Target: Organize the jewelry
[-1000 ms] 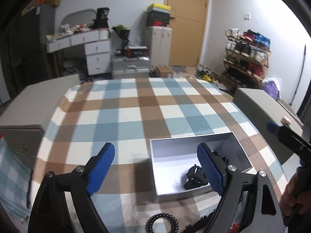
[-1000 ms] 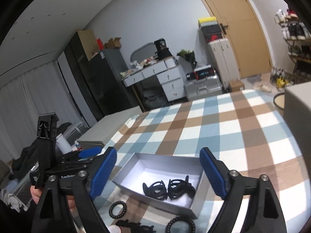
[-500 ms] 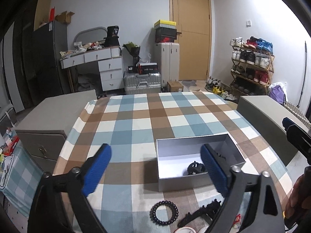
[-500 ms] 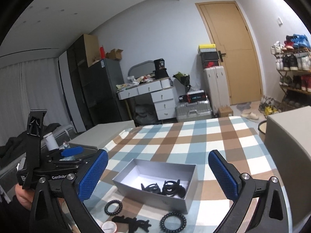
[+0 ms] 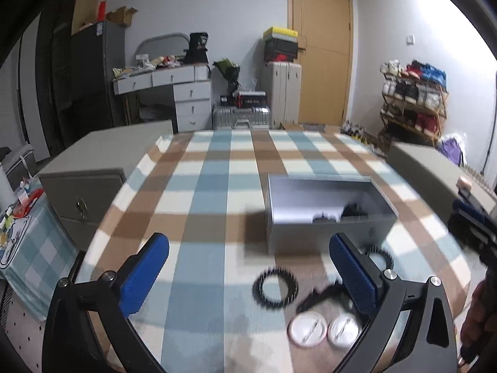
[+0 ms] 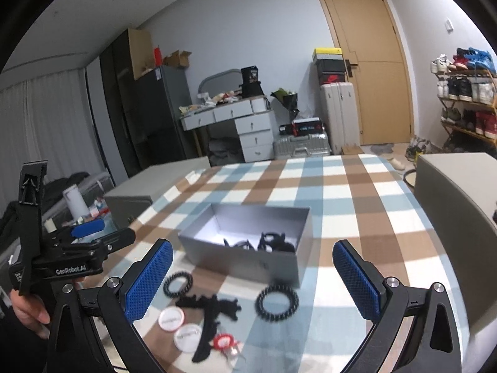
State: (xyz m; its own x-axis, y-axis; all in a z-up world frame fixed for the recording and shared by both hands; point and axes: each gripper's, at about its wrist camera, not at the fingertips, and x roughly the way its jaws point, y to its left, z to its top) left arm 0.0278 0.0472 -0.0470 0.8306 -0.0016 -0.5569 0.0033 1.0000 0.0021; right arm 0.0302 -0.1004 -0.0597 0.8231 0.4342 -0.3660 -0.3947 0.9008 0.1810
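Right wrist view sets out the checked tabletop point(image 6: 341, 186), with the grey box point(image 6: 248, 258) in the middle, open at the top and already holding two black claw clips point(image 6: 264, 244). Everything not yet sorted lies on the near side of that box, between it and the tongs. A long black hair clip point(image 6: 211, 317) runs from the box's front wall back toward the camera, so its long axis points roughly along the fingers of the right tongs point(image 6: 248, 279). One black coil tie point(image 6: 277, 303) sits right of it, another point(image 6: 178, 284) left, and two white badges point(image 6: 178, 326) and a small red charm point(image 6: 224, 341) lie nearest.

Both tongs have just been opening and now stand spread wide with nothing between them. From the left tongs point(image 5: 248, 276) the loose pieces lie low and to the right, half behind the right-hand finger. I judge the right hand better placed, since the heap sits squarely within its gap.
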